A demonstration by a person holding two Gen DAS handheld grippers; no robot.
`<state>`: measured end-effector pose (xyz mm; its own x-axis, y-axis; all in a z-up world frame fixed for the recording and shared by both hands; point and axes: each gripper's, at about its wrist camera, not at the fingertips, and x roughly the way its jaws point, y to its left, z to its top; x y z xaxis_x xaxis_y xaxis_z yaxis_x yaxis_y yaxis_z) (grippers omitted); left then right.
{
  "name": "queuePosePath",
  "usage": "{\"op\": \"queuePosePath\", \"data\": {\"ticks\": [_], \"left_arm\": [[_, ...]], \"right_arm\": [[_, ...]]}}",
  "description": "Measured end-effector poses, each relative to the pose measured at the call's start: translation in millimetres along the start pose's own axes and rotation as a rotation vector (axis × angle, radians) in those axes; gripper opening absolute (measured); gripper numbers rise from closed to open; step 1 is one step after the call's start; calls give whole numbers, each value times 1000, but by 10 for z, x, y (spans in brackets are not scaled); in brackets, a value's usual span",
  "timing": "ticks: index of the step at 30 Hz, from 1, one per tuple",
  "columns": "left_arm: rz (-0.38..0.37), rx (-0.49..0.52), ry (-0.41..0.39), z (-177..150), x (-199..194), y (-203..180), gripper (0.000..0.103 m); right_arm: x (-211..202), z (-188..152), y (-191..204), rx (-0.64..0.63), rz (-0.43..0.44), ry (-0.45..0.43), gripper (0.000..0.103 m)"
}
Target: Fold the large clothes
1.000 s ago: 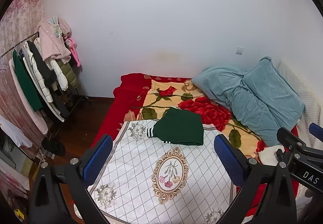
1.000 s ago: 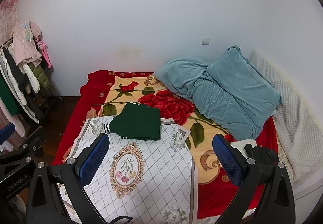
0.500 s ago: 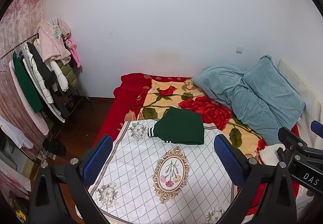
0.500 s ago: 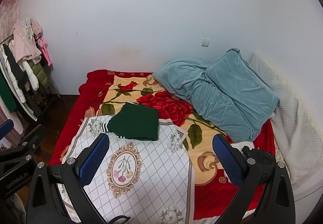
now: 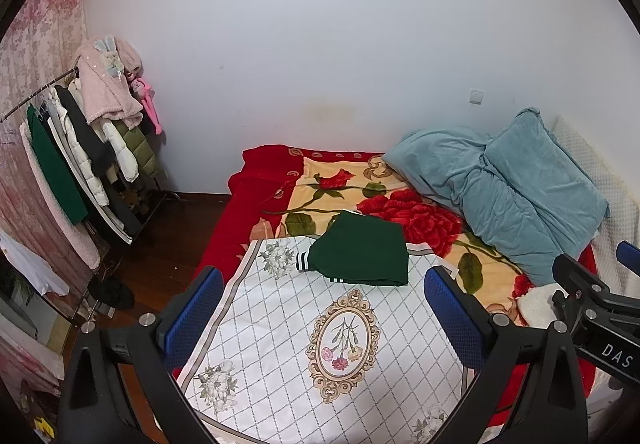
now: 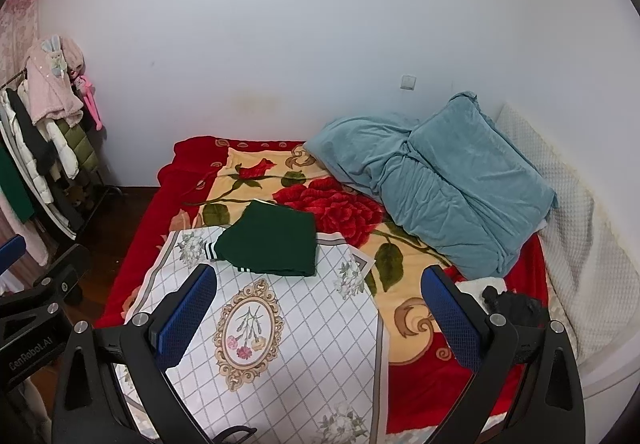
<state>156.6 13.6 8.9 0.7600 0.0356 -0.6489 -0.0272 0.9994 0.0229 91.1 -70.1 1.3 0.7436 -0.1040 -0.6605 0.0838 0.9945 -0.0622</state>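
From the left wrist we see little changed from a second ago: our left gripper (image 5: 324, 308) hangs with jaws spread wide, holding nothing, above the white patterned cloth (image 5: 280, 344). The folded green garment (image 5: 360, 256) lies on that cloth's far edge. "DAS" shows on the right gripper (image 5: 600, 308).

From the right wrist, our right gripper (image 6: 320, 308) is likewise spread and empty; the scene has slid slightly. The left gripper's body reads "GenRobot.AI".

A home bedroom: a bed (image 5: 256, 203) under a rose-patterned blanket (image 5: 400, 203) fills the lower frame, teal bedding (image 5: 512, 183) heaped at right, a loaded clothes rack (image 5: 80, 163) at left.
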Motion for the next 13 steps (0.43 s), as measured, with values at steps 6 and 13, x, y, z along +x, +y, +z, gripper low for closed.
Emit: {"op": "queuePosePath", "data": {"ticks": [6, 13], "left_arm": [[-3, 2, -1, -8, -7, 27, 103], [-17, -3, 0, -14, -27, 53, 103]], "right_arm": [[16, -2, -4, -3, 0, 0, 103], [29, -6, -10, -5, -4, 1, 103]]}}
